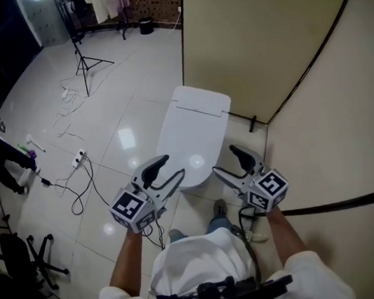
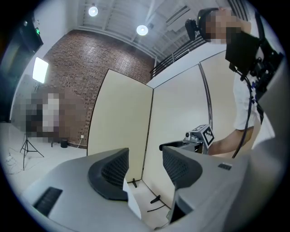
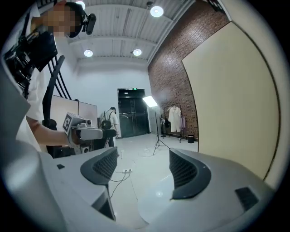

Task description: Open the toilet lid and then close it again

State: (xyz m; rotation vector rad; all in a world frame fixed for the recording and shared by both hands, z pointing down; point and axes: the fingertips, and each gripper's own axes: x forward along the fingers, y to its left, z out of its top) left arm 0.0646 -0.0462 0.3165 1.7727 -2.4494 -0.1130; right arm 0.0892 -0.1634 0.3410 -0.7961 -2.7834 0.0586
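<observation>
Head view: the toilet lid (image 1: 195, 123) is seen shut beside the beige partition (image 1: 249, 32), with the left gripper (image 1: 173, 166) and right gripper (image 1: 224, 160) held just before it. Left gripper view: the fingers (image 2: 111, 174) are held narrowly apart, empty. Right gripper view: the fingers (image 3: 188, 174) are spread wide, empty.

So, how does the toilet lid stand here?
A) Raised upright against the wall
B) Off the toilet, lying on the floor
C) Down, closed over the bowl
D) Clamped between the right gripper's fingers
C: in the head view the toilet lid lies flat over the bowl. The left gripper and right gripper each show open fingers with nothing between them.
</observation>
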